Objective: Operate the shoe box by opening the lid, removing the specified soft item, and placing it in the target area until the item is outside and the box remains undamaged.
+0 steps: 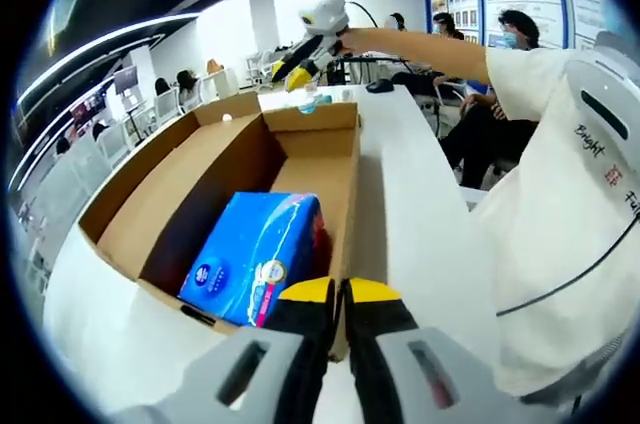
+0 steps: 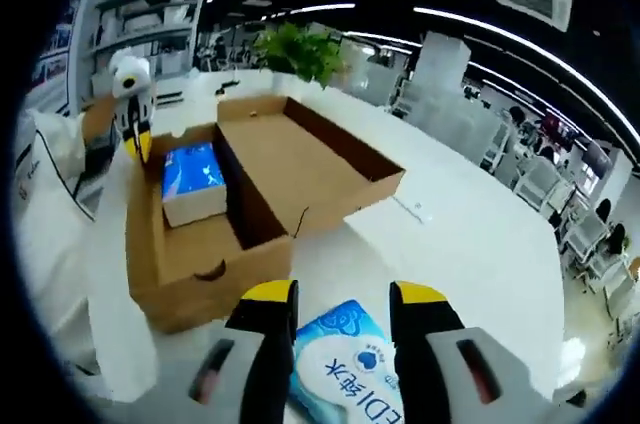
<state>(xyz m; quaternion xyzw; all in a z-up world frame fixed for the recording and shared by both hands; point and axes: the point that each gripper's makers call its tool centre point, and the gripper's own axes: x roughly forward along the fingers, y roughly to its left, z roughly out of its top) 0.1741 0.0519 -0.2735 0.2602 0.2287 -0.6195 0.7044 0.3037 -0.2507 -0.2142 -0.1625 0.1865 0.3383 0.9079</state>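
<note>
An open cardboard shoe box (image 1: 300, 159) lies on a white table (image 1: 420, 204), its lid (image 1: 170, 194) folded out flat beside it. Inside the box lies a blue soft pack (image 1: 255, 254). My left gripper (image 1: 340, 291) is shut with nothing between its jaws, just over the near edge of the box. In the right gripper view the box (image 2: 190, 279) and lid (image 2: 310, 159) lie ahead, with that blue pack (image 2: 190, 174) inside. My right gripper (image 2: 345, 301) is shut on a second blue-and-white soft pack (image 2: 345, 369) above the table, outside the box. The left gripper (image 2: 138, 139) hangs over the box's far end.
A person in a white shirt (image 1: 560, 194) stands at the table's side, one arm stretched out holding the right gripper (image 1: 292, 72). Seated people (image 1: 500, 54) and chairs are behind. A plant (image 2: 300, 49) stands at the table's far end. A small flat object (image 2: 415, 209) lies beyond the lid.
</note>
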